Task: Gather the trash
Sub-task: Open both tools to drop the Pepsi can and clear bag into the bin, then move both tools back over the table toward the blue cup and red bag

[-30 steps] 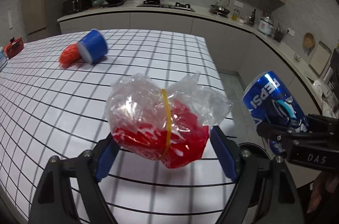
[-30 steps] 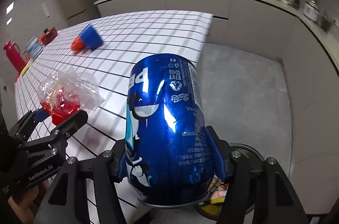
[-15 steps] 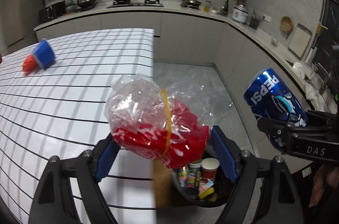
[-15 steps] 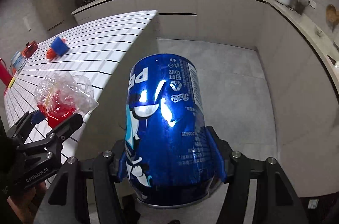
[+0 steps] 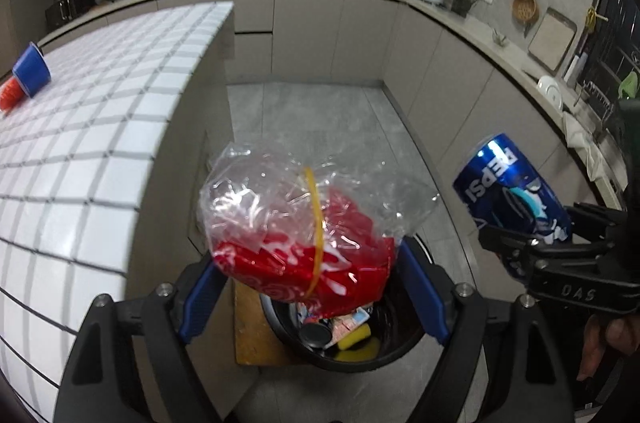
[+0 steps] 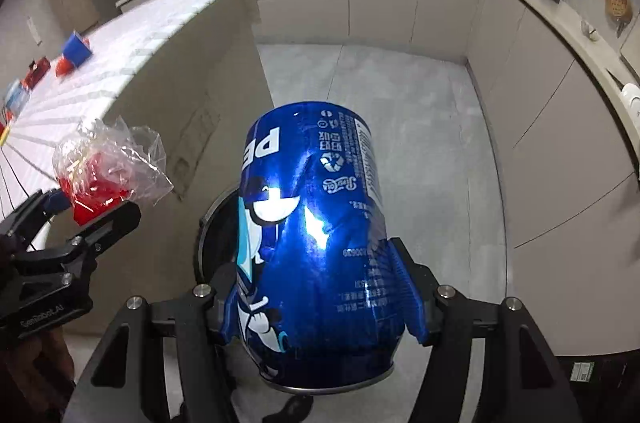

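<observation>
Grey floor tiles and kitchen cabinets lie below both grippers, with a black trash bin (image 5: 404,345) standing on the floor beside the end of the white tiled bench (image 5: 80,143). Directly above the bin's opening, the clear plastic bag (image 5: 300,227) with red packaging inside, bound by a yellow rubber band, sits clamped between the blue pads of the left gripper (image 5: 310,293) fingers. To its right, the blue Pepsi can (image 6: 312,247) is pinched near its base by the right gripper (image 6: 320,307) fingers, over the bin's rim. Back on the bench, a blue cup (image 5: 31,69) lies tipped over against something red.
</observation>
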A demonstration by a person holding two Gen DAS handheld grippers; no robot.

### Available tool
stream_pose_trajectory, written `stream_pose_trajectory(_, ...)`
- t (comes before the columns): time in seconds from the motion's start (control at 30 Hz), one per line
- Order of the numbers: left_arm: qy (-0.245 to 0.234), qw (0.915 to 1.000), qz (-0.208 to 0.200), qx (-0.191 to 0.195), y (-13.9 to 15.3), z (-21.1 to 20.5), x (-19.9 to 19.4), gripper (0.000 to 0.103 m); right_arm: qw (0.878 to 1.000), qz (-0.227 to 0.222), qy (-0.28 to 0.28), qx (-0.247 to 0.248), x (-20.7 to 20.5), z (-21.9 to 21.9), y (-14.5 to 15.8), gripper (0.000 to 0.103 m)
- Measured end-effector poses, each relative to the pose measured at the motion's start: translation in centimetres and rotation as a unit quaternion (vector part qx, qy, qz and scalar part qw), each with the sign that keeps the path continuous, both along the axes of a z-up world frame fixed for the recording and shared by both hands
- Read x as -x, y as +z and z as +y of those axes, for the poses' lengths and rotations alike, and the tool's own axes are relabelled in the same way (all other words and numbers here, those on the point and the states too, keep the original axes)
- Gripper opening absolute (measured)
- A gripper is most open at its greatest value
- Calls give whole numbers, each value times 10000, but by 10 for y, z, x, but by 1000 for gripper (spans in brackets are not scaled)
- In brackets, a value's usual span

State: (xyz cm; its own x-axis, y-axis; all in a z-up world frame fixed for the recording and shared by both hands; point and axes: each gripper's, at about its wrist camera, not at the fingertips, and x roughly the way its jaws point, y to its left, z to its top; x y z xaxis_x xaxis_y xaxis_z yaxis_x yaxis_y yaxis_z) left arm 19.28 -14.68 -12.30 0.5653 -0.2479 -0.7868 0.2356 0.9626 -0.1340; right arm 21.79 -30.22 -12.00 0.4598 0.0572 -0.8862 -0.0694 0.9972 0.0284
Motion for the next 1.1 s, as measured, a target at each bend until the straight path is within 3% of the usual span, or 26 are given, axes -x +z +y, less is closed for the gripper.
stream_pose_trajectory(0.23,-66,9988,469,124,-33,-11,-3,84,9973,442,557,204,-9,11,-52,65)
stream_pose_trajectory(0.3,-47,9988,452,195,-31,-5,-10,95,9948,564,819,233,-14,18,-65,65)
stream_pose_trajectory(0.33,99,9993,351,109,-27,3,-14,99,9933,580,990,145,-18,21,-74,69)
stream_pose_trajectory(0.37,297,9994,154,70,-19,13,-17,103,9928,551,1064,7,-21,23,-81,99)
stream_pose_trajectory(0.43,513,9986,48,143,-8,27,-23,101,9931,605,978,-214,-31,20,-96,103)
stream_pose_trajectory(0.53,223,9969,251,711,-4,25,-26,103,9943,632,857,-91,-35,19,-106,103)
stream_pose_trajectory(0.77,174,9985,94,512,3,4,-13,103,9966,568,586,-68,-27,-3,-100,103)
stream_pose_trajectory(1.1,387,9989,-218,173,28,12,-24,103,9993,258,208,-191,-23,-7,-54,103)
